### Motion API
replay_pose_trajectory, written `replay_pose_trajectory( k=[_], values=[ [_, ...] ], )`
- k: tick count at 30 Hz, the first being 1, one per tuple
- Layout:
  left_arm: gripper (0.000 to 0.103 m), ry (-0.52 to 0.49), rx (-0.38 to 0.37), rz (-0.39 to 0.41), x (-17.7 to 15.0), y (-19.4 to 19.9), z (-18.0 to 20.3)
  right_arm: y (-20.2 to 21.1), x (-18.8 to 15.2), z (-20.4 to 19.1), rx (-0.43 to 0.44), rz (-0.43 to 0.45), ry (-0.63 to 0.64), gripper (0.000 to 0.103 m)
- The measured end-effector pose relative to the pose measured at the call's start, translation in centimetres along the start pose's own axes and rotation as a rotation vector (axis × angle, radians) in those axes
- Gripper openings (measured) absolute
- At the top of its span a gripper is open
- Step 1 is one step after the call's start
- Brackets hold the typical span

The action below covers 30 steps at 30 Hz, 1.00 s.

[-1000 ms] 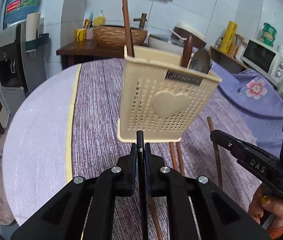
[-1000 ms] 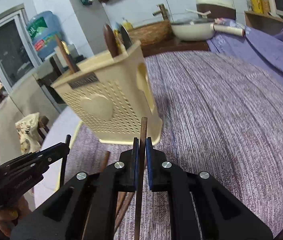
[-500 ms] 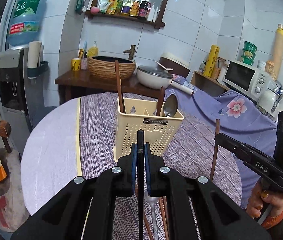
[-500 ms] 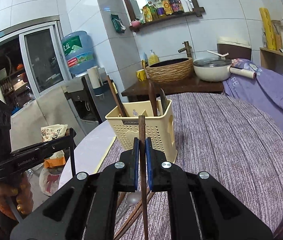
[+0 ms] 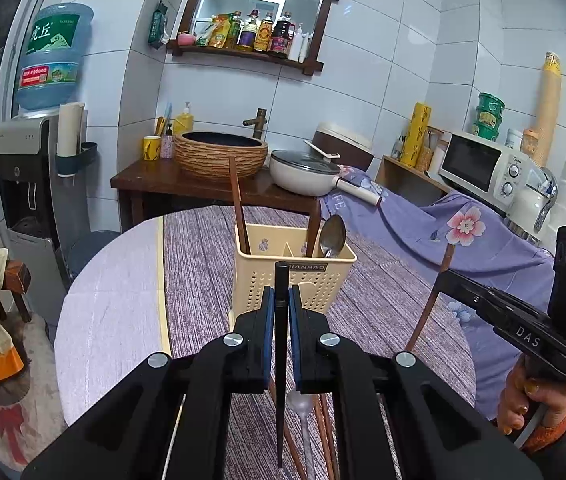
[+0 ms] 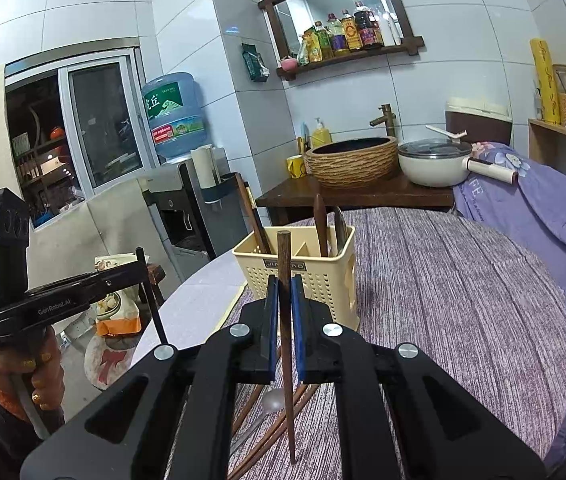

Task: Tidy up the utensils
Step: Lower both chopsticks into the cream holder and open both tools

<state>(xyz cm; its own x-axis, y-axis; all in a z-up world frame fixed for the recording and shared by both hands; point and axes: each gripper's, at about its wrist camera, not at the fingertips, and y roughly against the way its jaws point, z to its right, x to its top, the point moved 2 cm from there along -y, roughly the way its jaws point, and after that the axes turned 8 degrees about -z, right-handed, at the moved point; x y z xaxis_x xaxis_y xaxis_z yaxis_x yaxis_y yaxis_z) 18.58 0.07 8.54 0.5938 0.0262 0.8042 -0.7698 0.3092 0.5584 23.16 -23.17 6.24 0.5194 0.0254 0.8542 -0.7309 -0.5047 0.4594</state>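
A beige perforated utensil caddy [image 5: 295, 280] stands on the round table [image 5: 115, 320]; it also shows in the right wrist view [image 6: 323, 280]. It holds a brown chopstick [image 5: 239, 212], a wooden handle and a metal spoon [image 5: 333, 236]. My left gripper [image 5: 281, 304] is shut on a black chopstick [image 5: 281, 360], held upright above the table in front of the caddy. My right gripper [image 6: 284, 304] is shut on a brown chopstick [image 6: 285, 340], also upright. Loose chopsticks [image 6: 271, 436] and a spoon [image 5: 303, 416] lie on the cloth below both grippers.
A striped purple cloth [image 6: 443, 300] covers the table's right part. Behind stand a wooden counter with a woven basin [image 5: 221, 154] and a white pan [image 5: 303, 172], a water dispenser [image 5: 31, 184] at left, a microwave [image 5: 479, 164] at right.
Both grippers have risen and pulled back from the caddy, each still holding its chopstick; the caddy now looks smaller and lower in both views.
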Motion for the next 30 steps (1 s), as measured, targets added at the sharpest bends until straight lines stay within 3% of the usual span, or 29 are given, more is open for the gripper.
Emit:
replay_pose_trajectory(
  k=[15, 19, 24, 27, 30],
  values=[
    [0.007, -0.051, 0.003, 0.055, 4.9, 0.7, 1.2, 0.3, 5.4, -1.7, -0.008, 0.032, 0.092, 0.007],
    [0.007, -0.060, 0.006, 0.102, 8.0, 1.6, 1.8, 0.7, 8.1, -2.0, -0.007, 0.068, 0.105, 0.007],
    [0.007, -0.006, -0.045, 0.183, 12.8, 3.6, 1.7, 1.7, 13.3, -3.1, -0.015, 0.147, 0.122, 0.007],
    [0.007, 0.006, -0.002, 0.265, 15.2, 4.3, 1.9, 2.1, 16.3, -3.8, -0.053, 0.215, 0.146, 0.007],
    [0.007, 0.023, 0.032, 0.294, 16.7, 3.1, 1.7, 1.3, 18.0, -3.8, -0.064, 0.237, 0.134, 0.007]
  ],
)
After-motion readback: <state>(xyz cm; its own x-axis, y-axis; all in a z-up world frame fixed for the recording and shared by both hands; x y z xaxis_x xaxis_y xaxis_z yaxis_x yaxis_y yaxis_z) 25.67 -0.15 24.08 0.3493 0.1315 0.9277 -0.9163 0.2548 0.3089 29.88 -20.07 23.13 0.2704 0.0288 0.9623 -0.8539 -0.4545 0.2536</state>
